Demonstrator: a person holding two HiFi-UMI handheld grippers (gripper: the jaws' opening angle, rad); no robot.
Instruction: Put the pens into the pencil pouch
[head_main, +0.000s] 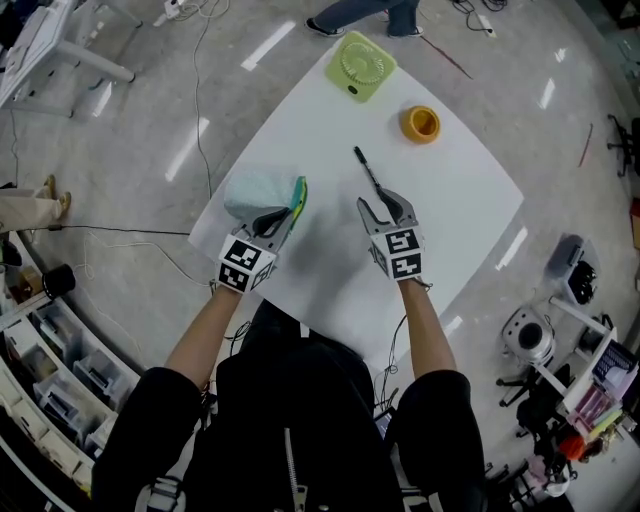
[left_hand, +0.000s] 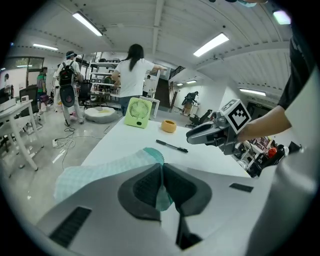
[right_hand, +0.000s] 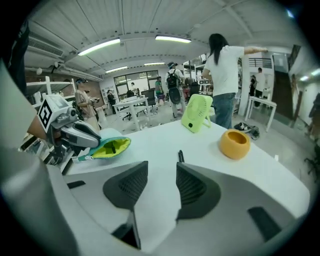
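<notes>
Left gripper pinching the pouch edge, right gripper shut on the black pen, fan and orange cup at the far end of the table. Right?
No: the right gripper isn't shut on the pen. The right gripper view shows its jaws apart, with the pen lying loose on the table near their tips. The rest stands.

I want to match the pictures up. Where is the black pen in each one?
Head view: black pen, table's middle, just ahead of the right tongs.
Left gripper view: centre, beyond the pouch.
Right gripper view: centre, peeking above the right tongs.
Shared landmark: green fan.
</notes>
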